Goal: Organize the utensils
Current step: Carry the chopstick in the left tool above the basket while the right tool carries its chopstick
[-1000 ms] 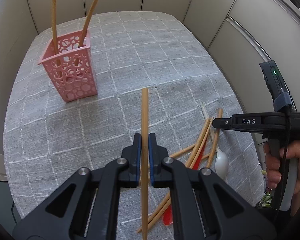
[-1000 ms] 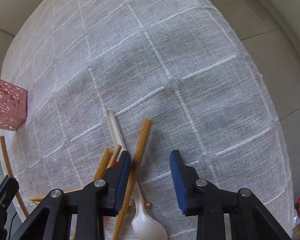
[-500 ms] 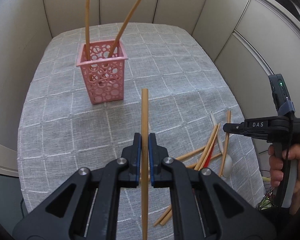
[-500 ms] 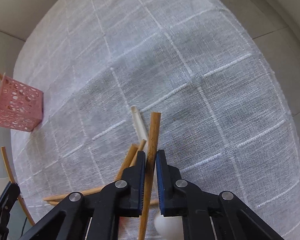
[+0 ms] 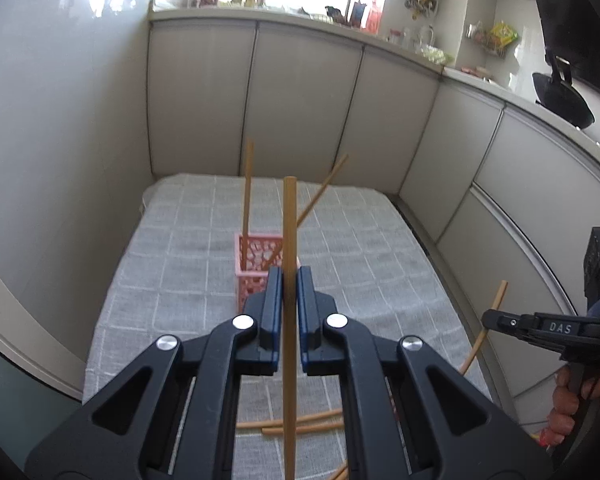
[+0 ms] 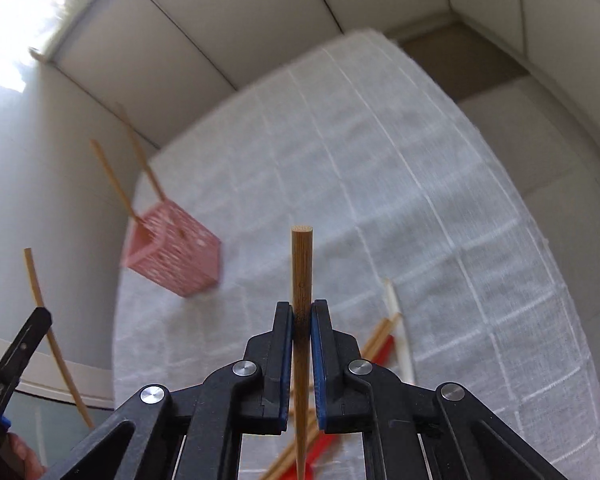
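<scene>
Half a second ago both cameras looked down on the table; now both are tipped up, the left view taking in the cabinet fronts and a cluttered counter behind. The left gripper has its jaws clenched on a chopstick, as before, but the pink holder now sits straight ahead, just behind the jaws, instead of off to the left. That chopstick runs along the gripper's midline, its long axis upright in the view, blunt end up and well clear of the grey checked cloth on the table. Two more chopsticks stand in the holder, one near vertical, one leaning right. The right gripper has risen from the pile and its jaws grip a second chopstick, long axis pointing forward and up, flat round end toward the far side of the table. Below it the loose chopsticks, a red utensil and a white handle lie together on the cloth. The holder appears blurred at left.
</scene>
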